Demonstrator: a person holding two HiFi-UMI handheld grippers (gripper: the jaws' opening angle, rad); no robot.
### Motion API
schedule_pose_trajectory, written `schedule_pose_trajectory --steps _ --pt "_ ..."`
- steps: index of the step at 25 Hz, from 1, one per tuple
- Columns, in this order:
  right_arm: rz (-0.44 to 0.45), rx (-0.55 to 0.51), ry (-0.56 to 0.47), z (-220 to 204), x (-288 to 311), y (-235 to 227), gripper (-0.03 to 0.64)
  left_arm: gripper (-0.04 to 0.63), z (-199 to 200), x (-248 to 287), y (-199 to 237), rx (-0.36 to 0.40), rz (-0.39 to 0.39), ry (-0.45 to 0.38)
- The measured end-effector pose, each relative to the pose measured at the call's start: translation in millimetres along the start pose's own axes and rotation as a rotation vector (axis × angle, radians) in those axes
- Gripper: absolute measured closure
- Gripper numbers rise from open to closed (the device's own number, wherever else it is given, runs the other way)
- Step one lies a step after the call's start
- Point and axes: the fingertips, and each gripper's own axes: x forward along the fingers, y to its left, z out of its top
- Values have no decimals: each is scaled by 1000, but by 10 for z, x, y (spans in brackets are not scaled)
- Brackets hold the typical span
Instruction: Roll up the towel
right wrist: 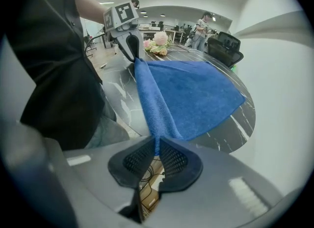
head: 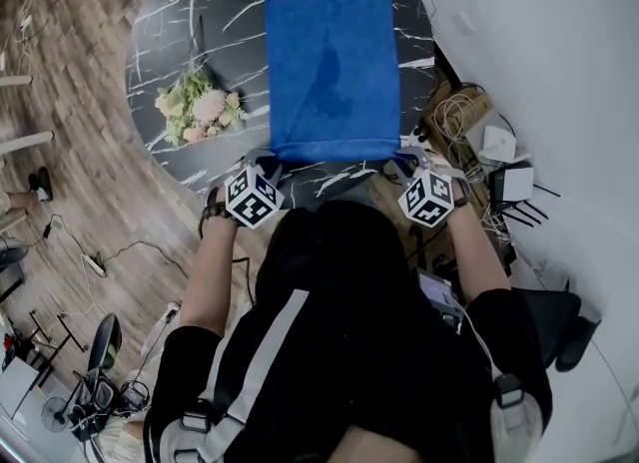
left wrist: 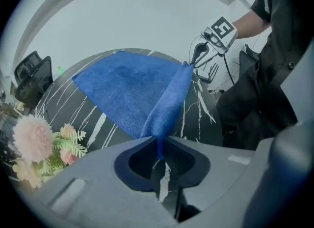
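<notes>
A blue towel (head: 332, 72) lies flat on the black marble table (head: 170, 52), its near edge raised a little and stretched between my two grippers. My left gripper (head: 262, 164) is shut on the towel's near left corner; in the left gripper view the cloth (left wrist: 127, 89) runs into the pinched jaws (left wrist: 159, 156). My right gripper (head: 411, 164) is shut on the near right corner, and the towel (right wrist: 196, 94) enters its jaws (right wrist: 157, 151). Each gripper view shows the other gripper (left wrist: 198, 57) (right wrist: 131, 50) at the far end of the lifted edge.
A bunch of pink and white flowers (head: 198, 107) lies on the table left of the towel. Coiled cables and a white router (head: 509, 182) sit on a stand to the right, against a white wall. A black chair (right wrist: 225, 42) stands beyond the table.
</notes>
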Motion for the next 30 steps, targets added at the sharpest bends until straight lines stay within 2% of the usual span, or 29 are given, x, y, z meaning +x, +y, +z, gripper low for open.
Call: schedule_pose_trajectory --steps 4,8,12,18,22,27,30 --pt "13 18 -18 16 -61 60 583 543 -18 -65 -72 -21 -43 7" --pt "3 31 -38 90 -125 -85 581 538 96 -129 43 -36 -43 -11" --pt "-6 34 -48 147 -137 -239 581 529 186 -160 194 -15 -5 -15" --pt "-2 67 -52 198 -107 -429 580 526 298 -162 397 -52 24 -37" --pt "-4 80 -50 200 -81 -523 577 522 366 -154 589 -96 76 -52" --pt "-65 114 -59 217 -95 -727 531 515 405 -203 816 -133 170 -58" --pt "-100 134 -77 243 -154 -808 508 516 399 -272 864 -142 198 -65"
